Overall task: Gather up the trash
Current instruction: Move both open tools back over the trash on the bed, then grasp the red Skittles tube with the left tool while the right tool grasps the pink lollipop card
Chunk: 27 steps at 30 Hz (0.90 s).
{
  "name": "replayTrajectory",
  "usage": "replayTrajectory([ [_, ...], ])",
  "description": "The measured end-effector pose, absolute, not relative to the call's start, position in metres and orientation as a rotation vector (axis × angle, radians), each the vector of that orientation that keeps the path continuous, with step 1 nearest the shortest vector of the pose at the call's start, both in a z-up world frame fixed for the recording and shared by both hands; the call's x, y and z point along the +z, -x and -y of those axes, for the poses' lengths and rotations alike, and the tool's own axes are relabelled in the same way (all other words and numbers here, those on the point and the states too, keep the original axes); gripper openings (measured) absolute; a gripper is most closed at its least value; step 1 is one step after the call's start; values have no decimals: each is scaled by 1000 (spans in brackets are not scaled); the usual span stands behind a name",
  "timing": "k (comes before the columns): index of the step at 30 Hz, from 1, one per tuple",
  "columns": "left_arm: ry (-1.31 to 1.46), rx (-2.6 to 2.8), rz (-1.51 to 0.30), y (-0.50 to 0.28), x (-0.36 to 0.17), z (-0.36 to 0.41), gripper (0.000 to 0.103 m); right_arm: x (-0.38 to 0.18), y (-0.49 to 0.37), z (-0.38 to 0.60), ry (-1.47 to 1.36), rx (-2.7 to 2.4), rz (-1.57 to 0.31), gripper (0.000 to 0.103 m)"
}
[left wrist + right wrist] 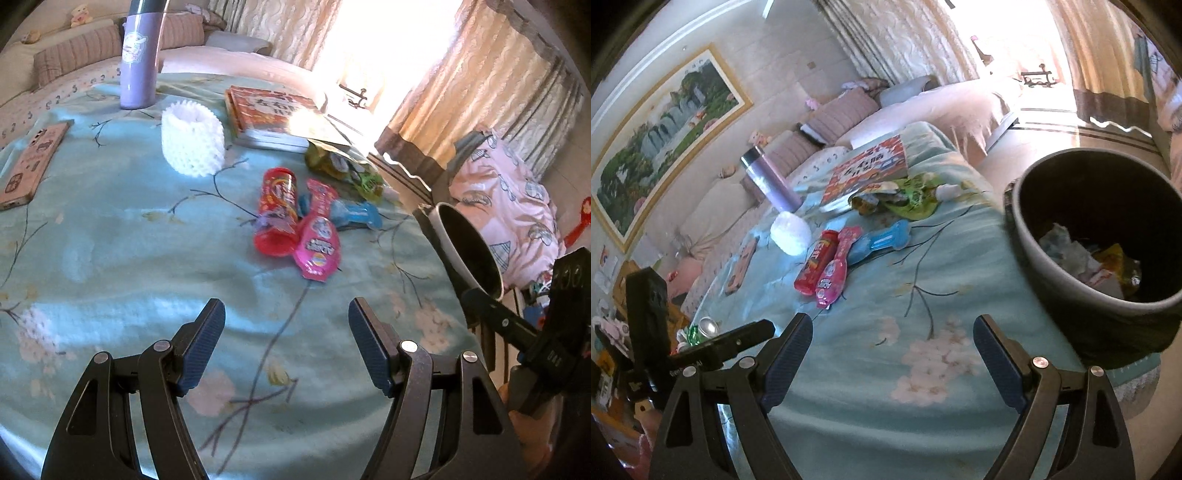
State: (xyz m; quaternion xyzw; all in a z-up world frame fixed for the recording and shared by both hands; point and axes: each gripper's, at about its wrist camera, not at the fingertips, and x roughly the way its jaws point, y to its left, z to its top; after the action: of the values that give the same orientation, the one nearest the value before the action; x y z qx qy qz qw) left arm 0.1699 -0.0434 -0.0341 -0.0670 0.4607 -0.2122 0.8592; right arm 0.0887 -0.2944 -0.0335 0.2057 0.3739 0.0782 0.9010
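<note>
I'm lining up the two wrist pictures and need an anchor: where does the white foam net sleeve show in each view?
Left wrist: the white foam net sleeve stands upper left of centre, just below the purple bottle.
Right wrist: the sleeve sits left of centre, again just below the bottle.
Shared landmark: the red tube, lying beside the pink wrapper in both.

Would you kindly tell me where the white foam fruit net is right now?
The white foam fruit net stands on the light blue floral cloth, left of centre in the left wrist view, between the purple bottle behind it and the orange book to its right.
</note>
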Motion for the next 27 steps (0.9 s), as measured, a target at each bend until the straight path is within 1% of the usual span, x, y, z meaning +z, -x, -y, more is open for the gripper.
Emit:
replayTrajectory([
  [7, 122, -433, -970, -197, -36, 49, 71, -39, -112, 285, -384, 178, -801, 89],
  [9, 114, -428, -968, -206, -37, 51, 71, -40, -119, 282, -373, 179, -808, 85],
  [11, 109, -426, -968, -216, -37, 54, 71, -41, -129, 280, -361, 183, -819, 76],
  [12, 104, -425, -967, -221, -37, 55, 71, -42, -133, 280, -356, 185, -823, 75],
  [14, 93, -424, -967, -229, -38, 58, 71, -42, -143, 279, -342, 185, -830, 67],
  [16, 74, -426, -975, -239, -40, 63, 71, -42, -154, 279, -336, 188, -836, 64],
  [19, 53, -425, -989, -251, -46, 68, 69, -44, -171, 282, -350, 189, -844, 64],
  [20, 46, -426, -994, -254, -49, 70, 68, -45, -179, 283, -355, 188, -848, 62],
  [22, 38, -435, -1015, -259, -55, 73, 56, -48, -189, 284, -360, 186, -857, 60],
  [23, 38, -443, -1025, -260, -58, 74, 52, -51, -196, 284, -362, 183, -866, 59],
  [24, 38, -451, -1031, -260, -61, 75, 46, -54, -199, 284, -364, 180, -873, 58],
  [25, 33, -455, -1031, -259, -62, 76, 42, -57, -203, 285, -369, 177, -881, 52],
  [26, 23, -454, -1022, -258, -62, 76, 38, -62, -206, 286, -379, 177, -894, 40],
  [27, 16, -457, -1021, -256, -61, 76, 34, -66, -208, 286, -392, 180, -908, 31],
])
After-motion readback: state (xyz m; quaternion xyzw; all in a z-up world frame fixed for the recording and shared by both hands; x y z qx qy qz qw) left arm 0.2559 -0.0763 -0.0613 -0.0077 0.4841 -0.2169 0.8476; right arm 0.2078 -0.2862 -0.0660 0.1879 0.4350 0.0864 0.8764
